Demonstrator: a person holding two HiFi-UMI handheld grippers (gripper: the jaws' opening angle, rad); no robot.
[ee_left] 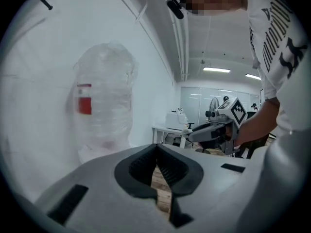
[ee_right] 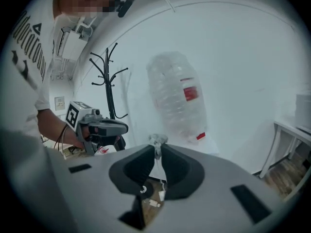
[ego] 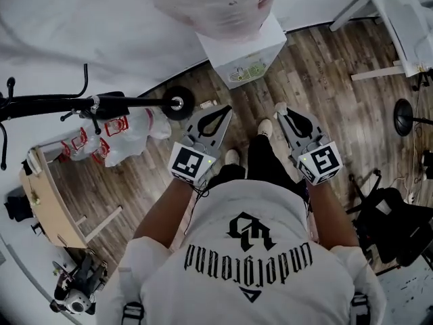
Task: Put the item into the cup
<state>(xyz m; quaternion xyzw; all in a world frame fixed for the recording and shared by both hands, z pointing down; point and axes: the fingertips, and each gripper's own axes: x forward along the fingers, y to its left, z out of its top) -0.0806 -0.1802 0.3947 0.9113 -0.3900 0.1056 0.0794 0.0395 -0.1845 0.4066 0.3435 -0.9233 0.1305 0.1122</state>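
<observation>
While the person (ego: 247, 249) is standing over the wood floor (ego: 325, 80), the right gripper (ee_right: 158, 150) is pinching a crumpled pale item (ee_right: 157, 140) at its view's lower centre; the left gripper (ee_left: 157, 149) is holding its jaws together.

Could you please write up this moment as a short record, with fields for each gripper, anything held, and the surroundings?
left gripper: jaws together, nothing between them
right gripper: jaws closed on a small pale item at their tips
cup: not in any view
person: standing, both grippers held out over the wooden floor
ahead: water dispenser topped by a large clear bottle
to the left: black coat rack
</observation>
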